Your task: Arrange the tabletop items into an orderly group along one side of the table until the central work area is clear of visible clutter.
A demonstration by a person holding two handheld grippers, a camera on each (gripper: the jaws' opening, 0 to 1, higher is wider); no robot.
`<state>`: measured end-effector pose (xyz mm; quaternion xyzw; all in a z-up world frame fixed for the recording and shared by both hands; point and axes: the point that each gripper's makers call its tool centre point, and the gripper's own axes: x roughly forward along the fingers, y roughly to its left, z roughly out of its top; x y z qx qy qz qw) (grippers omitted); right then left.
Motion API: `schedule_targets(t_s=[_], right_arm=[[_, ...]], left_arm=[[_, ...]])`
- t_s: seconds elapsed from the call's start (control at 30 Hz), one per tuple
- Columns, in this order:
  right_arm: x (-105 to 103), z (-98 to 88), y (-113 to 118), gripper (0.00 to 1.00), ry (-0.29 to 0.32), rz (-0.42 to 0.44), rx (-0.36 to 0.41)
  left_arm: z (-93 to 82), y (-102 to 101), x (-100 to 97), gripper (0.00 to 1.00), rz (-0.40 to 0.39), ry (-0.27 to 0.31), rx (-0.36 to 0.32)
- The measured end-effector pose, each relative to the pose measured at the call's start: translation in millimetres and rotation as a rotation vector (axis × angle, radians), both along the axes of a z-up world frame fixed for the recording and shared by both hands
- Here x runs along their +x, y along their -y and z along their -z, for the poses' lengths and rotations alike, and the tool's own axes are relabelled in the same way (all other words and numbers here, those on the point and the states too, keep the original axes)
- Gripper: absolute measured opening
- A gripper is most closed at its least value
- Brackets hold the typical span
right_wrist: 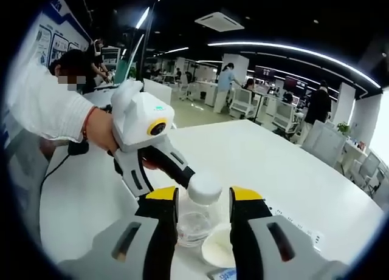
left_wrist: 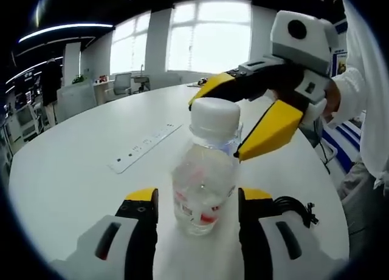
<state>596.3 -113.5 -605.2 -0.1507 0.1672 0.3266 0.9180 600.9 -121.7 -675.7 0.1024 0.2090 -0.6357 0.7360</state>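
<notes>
Your two views face each other low across the bench (left_wrist: 73, 170). Both sit close on the same bottle (left_wrist: 203, 170), which they share.

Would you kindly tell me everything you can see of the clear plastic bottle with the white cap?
The clear plastic bottle stands upright on the white round table. It looks thin and crinkled, with a white screw cap and a red and white label low on its body; any contents cannot be judged. It sits between the left gripper's open yellow-tipped jaws. The right gripper's yellow jaws flank the cap, and contact is unclear.
</notes>
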Motion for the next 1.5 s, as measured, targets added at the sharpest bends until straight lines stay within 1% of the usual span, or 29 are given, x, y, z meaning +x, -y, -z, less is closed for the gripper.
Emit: schedule_targets(t_s=[0.13, 0.2, 0.37, 0.4, 0.43, 0.47, 0.5, 0.53, 0.7, 0.77, 0.8, 0.83, 0.93, 1.03, 1.17, 1.3, 1.5], right_arm=[[-1, -4.0, 4, 0.32, 0.002, 0.013, 0.007], [-1, -7.2, 7, 0.33, 0.002, 0.024, 0.021], [-2, -14.9, 13, 0.37, 0.011, 0.045, 0.029], [-2, -17.2, 15, 0.37, 0.011, 0.05, 0.035], [-2, -18.1, 16, 0.37, 0.01, 0.054, 0.037], [-3, -18.9, 17, 0.37, 0.009, 0.058, 0.038], [-4, -20.4, 18, 0.38, 0.008, 0.063, 0.039], [-4, -22.1, 19, 0.38, 0.01, 0.067, 0.044], [-10, -28.9, 24, 0.42, 0.005, 0.089, 0.065], [-13, -30.3, 26, 0.44, -0.003, 0.097, 0.076], [-14, -30.8, 28, 0.45, -0.007, 0.103, 0.082], [-16, -31.9, 29, 0.45, -0.011, 0.109, 0.091], [-21, -32.8, 35, 0.48, -0.026, 0.127, 0.107], [-27, -32.4, 39, 0.51, -0.045, 0.146, 0.128], [-34, -31.7, 47, 0.53, -0.066, 0.171, 0.152], [-41, -32.9, 53, 0.56, -0.078, 0.193, 0.174], [-49, -33.8, 62, 0.58, -0.089, 0.214, 0.187]], left_arm=[[-7.0, -3, -1.1, 0.56, -0.016, -0.014, -0.011], [-10.3, -5, -1.4, 0.55, -0.021, -0.004, -0.016], [-18.1, -11, -1.6, 0.58, -0.055, -0.014, -0.019], [-19.1, -13, -1.5, 0.61, -0.075, -0.038, -0.019], [-20.4, -14, -3.8, 0.64, -0.096, -0.087, -0.023], [-23.8, -15, -2.7, 0.64, -0.089, -0.064, -0.032], [-26.7, -16, -3.4, 0.61, -0.09, -0.046, -0.038], [-28.1, -18, -4.5, 0.59, -0.095, -0.048, -0.035], [-40.7, -23, -8.7, 0.61, -0.122, -0.052, -0.049], [-44.8, -25, -10.1, 0.62, -0.14, -0.067, -0.049], [-45.7, -27, -11.5, 0.64, -0.161, -0.1, -0.041], [-46.6, -29, -12.2, 0.65, -0.171, -0.112, -0.037], [-54.9, -33, -16.1, 0.65, -0.184, -0.094, -0.044], [-61.8, -35, -19.8, 0.67, -0.205, -0.106, -0.05], [-70.5, -39, -25.8, 0.69, -0.23, -0.104, -0.057], [-75.1, -42, -33.3, 0.71, -0.251, -0.11, -0.06], [-82.6, -48, -41.1, 0.74, -0.283, -0.113, -0.065]])
